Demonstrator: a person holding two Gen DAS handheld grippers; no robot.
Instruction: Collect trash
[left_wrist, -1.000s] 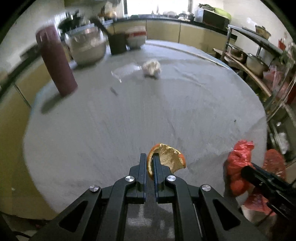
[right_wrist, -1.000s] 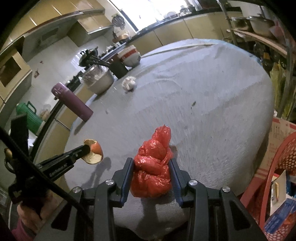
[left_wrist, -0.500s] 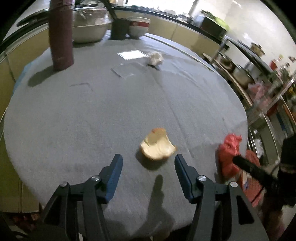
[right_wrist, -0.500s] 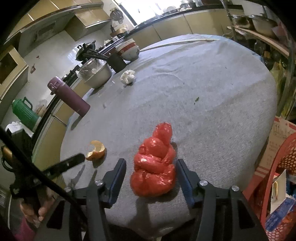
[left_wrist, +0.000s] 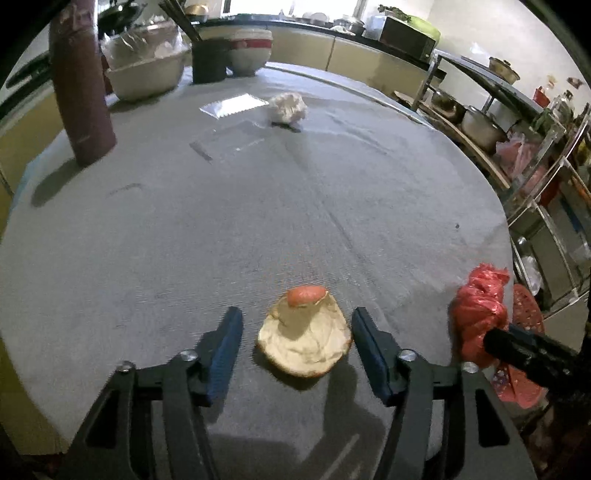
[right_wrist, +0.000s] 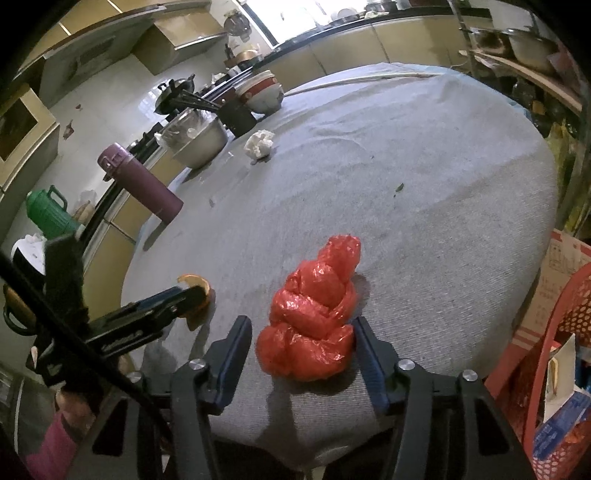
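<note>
Left gripper (left_wrist: 297, 330) spread wide over the table (left_wrist: 258, 206), fingers (left_wrist: 225, 343) either side of the peel (left_wrist: 304, 341) without touching it. Peel lay flat on the cloth at the table's near edge, pale inside up, orange tip away from the camera. Right gripper (right_wrist: 301, 339) likewise spread, straddling the bag (right_wrist: 314, 317); right pad seemingly just touching the bag, left pad clear of it. Bag sat crumpled on the table near the same edge, well to the right of the peel. Far across the table from the peel: tissue wad (left_wrist: 288, 107), with a clear wrapper (left_wrist: 232, 105) just left of it. Flask (left_wrist: 83, 92) stood upright at the table's left edge, bowl (left_wrist: 144, 74) and cup (left_wrist: 208, 61) beyond it. Red basket (right_wrist: 569, 332) seen off the table's right edge, below cloth level.
</note>
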